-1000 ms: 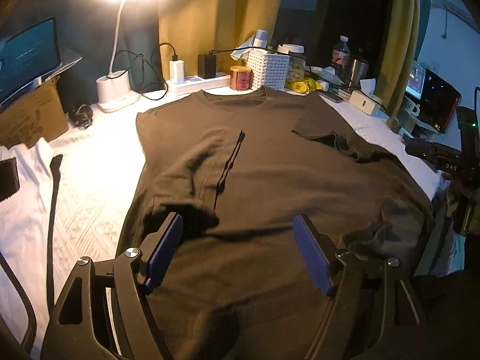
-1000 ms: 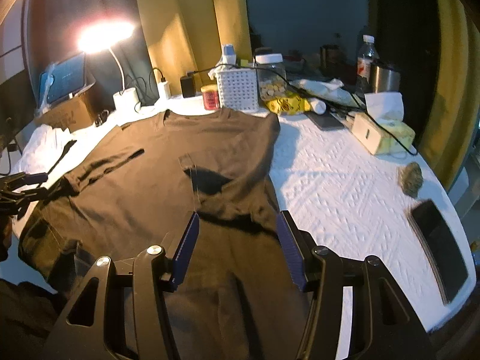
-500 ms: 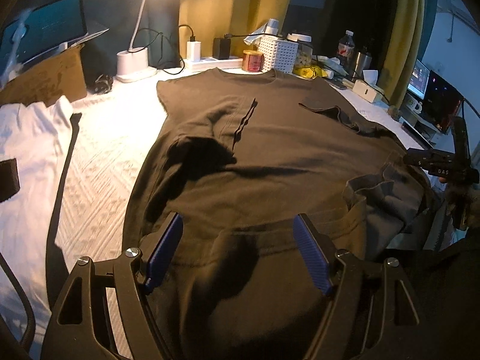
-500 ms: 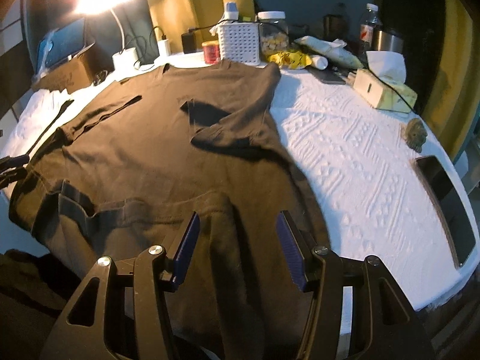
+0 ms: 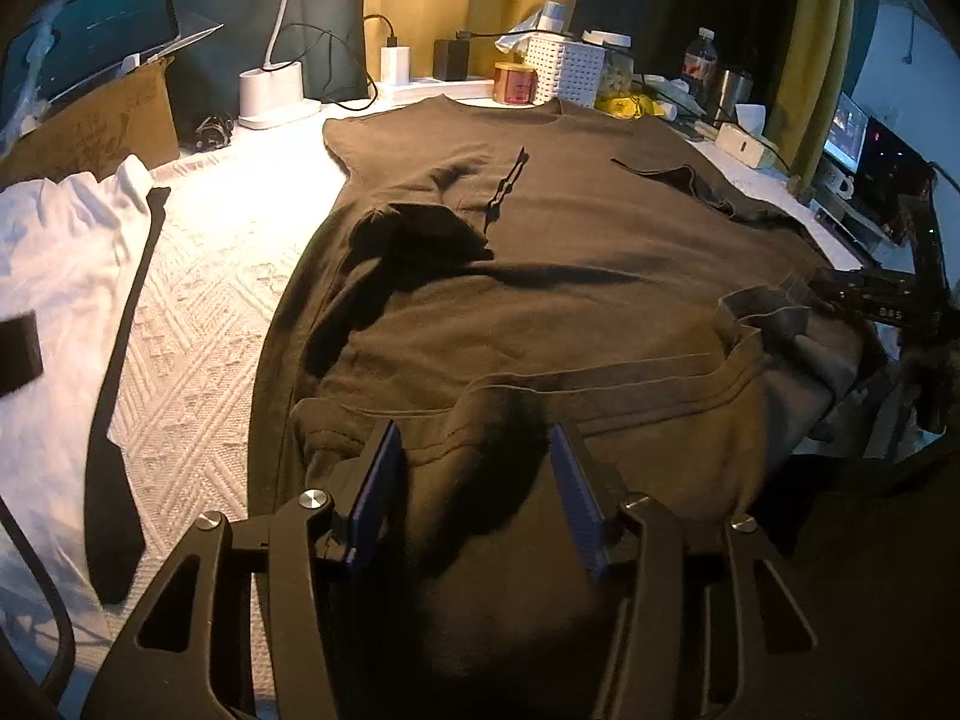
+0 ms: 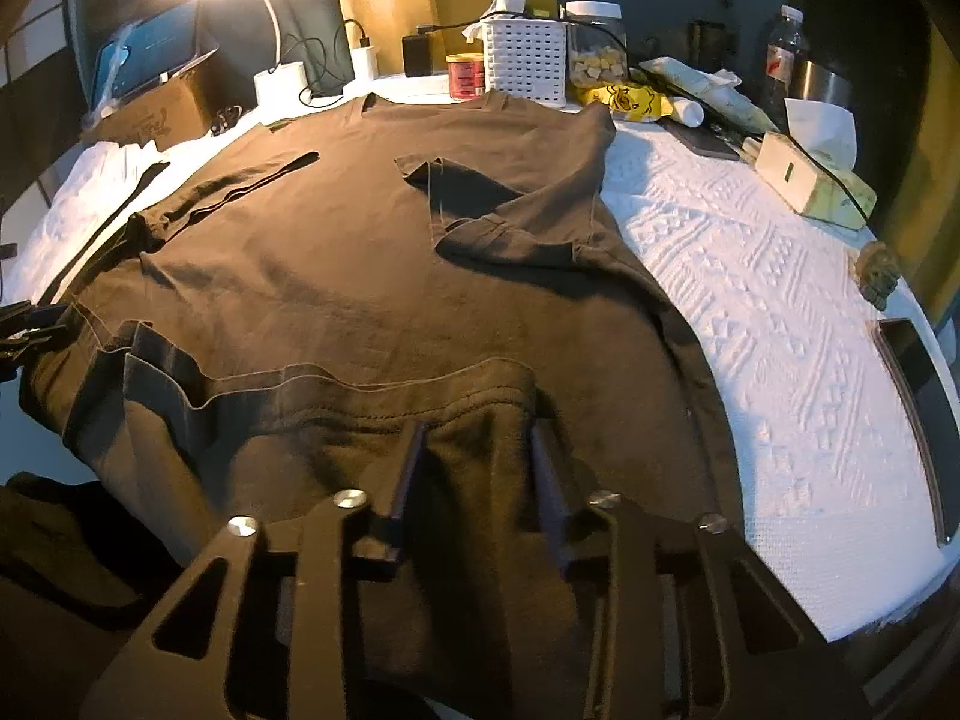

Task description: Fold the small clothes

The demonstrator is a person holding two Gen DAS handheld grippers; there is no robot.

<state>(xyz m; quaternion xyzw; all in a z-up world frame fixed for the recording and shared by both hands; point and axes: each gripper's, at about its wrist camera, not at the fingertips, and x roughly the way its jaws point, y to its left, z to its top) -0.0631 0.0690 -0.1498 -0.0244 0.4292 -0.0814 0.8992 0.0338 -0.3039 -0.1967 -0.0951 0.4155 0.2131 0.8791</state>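
We see a dark shirt [image 5: 570, 276] lying flat on the white cloth [image 6: 780, 324] that covers the table. Its neck is at the far end by the basket [image 6: 525, 54] and the lamp. Both sleeves are folded in on top. The hem at our end hangs over the table edge.

We think the shirt is soft, light and floppy. It will bend and sag anywhere we lift it. It will not break or slip much. The best place to hold it looks like the thick hem at the two near corners, so both corners can go up and over together.

Our left gripper [image 5: 474, 480] sits at the hem with cloth bunched between its blue fingers [image 5: 378, 480]. The jaws have just been closing, but we cannot tell if the pads pinch the cloth yet. Our right gripper [image 6: 477, 468] sits at the other end of the hem. Its jaws have just been closing too, and cloth sits between them. They look narrow, but we cannot tell if they grip.

A second ago both grippers were wider and sat higher over the middle of the shirt. Now they are lower, right at the hem, and the hem has puckered up.
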